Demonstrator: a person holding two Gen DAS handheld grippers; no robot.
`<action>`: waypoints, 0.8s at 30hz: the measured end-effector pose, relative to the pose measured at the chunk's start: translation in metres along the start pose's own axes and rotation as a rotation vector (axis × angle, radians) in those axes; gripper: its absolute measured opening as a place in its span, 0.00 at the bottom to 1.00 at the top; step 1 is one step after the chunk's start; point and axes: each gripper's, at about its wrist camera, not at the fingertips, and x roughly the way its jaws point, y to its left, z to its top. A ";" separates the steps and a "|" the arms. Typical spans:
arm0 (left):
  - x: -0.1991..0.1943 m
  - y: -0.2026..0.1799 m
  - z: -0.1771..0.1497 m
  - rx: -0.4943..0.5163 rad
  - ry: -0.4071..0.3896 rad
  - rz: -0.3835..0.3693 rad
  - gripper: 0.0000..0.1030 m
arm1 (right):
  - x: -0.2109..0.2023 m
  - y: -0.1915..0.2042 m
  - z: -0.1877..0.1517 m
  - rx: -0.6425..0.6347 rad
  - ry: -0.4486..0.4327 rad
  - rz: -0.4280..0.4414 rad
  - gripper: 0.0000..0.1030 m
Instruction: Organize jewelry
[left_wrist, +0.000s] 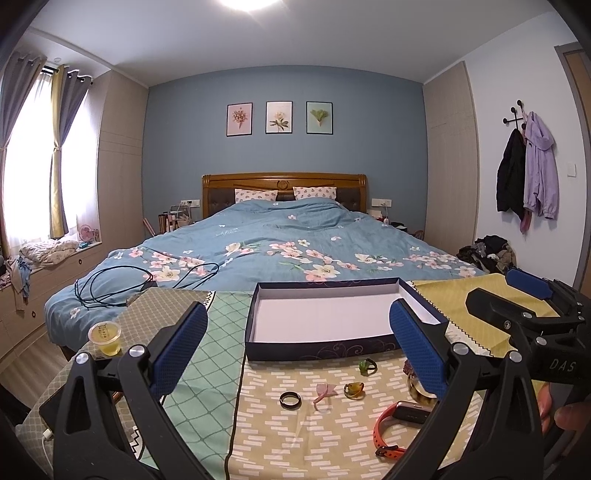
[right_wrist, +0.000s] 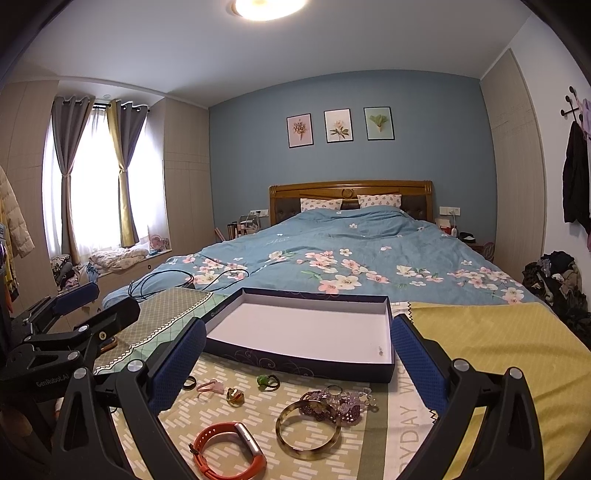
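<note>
Task barely starting: box (right_wrist: 299, 332) sitting nearly empty on counter (right_wrist: 480, 332). Rings (left_wrist: 290, 399), bangle (right_wrist: 308, 430), watch (right_wrist: 229, 448), beaded bracelet (right_wrist: 345, 402) lying loose before it. Left hand-held gripper (left_wrist: 299, 345) and right hand-held gripper (right_wrist: 297, 363) both hovering wide apart, holding nothing.

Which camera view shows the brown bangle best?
The right wrist view shows it best: the whole brown bangle lies in plain sight on the cloth, beside the purple bead bracelet. In the left wrist view only a short arc of it shows, because the left gripper's blue finger pad covers the rest.
</note>
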 end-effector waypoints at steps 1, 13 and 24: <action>0.001 -0.001 0.000 0.001 0.003 -0.002 0.94 | 0.000 0.000 0.000 0.000 0.002 0.001 0.94; 0.017 -0.003 -0.003 0.028 0.087 -0.051 0.94 | 0.009 -0.012 -0.001 0.014 0.074 -0.005 0.94; 0.056 -0.013 -0.039 0.125 0.328 -0.229 0.92 | 0.035 -0.030 -0.032 0.033 0.334 0.062 0.81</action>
